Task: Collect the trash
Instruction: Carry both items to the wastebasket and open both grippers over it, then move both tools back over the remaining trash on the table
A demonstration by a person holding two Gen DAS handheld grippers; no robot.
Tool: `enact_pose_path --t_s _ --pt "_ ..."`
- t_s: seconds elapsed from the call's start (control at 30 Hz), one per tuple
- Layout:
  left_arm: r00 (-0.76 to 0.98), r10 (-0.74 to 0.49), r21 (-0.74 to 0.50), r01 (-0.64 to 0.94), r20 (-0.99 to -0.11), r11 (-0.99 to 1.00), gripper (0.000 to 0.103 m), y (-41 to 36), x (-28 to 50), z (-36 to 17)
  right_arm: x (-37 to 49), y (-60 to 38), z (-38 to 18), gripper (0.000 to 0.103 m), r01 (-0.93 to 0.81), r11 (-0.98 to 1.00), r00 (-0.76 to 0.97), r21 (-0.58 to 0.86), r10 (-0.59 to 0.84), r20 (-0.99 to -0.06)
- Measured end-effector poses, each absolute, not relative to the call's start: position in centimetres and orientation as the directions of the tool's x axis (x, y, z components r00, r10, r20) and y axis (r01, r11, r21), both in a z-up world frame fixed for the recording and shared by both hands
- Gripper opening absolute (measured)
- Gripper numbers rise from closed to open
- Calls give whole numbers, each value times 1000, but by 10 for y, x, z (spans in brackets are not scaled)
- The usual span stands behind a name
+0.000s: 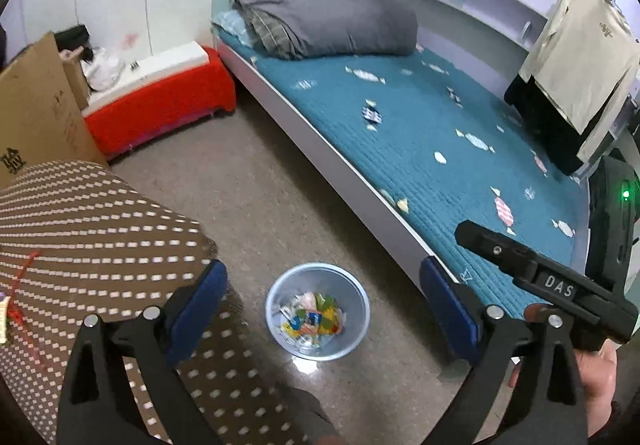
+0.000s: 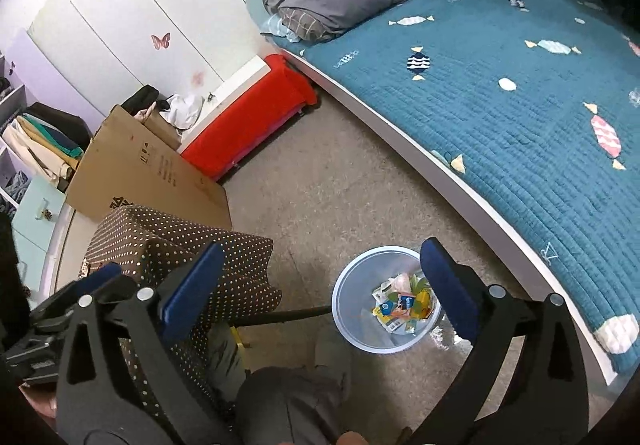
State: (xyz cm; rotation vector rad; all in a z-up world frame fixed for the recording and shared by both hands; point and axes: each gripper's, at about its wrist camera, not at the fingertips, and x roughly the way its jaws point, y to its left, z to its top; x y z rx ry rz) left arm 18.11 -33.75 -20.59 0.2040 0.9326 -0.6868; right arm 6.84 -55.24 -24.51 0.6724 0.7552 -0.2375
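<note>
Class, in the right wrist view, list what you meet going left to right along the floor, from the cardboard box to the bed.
Cardboard box → polka-dot cloth → blue wastebasket → bed.

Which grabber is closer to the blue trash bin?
Left, probably, though it's close. The left gripper hangs open above the bin, centred between its fingers; the right gripper, open too, is off toward the bed.

one bin (image 1: 317, 311), one bed (image 1: 420, 149), one folded quilt (image 1: 328, 17), two grippers (image 1: 324, 309)
</note>
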Motion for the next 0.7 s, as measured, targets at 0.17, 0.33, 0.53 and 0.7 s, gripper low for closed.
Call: enact_pose_path --t_s 0.17,0.33,0.53,0.7 --pt "445 -479 -132 613 -757 779 95 -311 167 -185 66 -533 -223 97 394 796 730 459 32 -683" --pt "499 -490 -125 598 -715 792 95 -277 154 -162 67 -507 -198 97 350 831 743 432 35 -669" --pt "557 -475 -112 561 -681 820 95 -234 146 -142 78 -468 -169 97 288 872 755 396 47 -654" --pt "612 -435 -89 512 -661 855 95 -189 144 -135 92 -432 -156 97 222 904 753 365 78 -653"
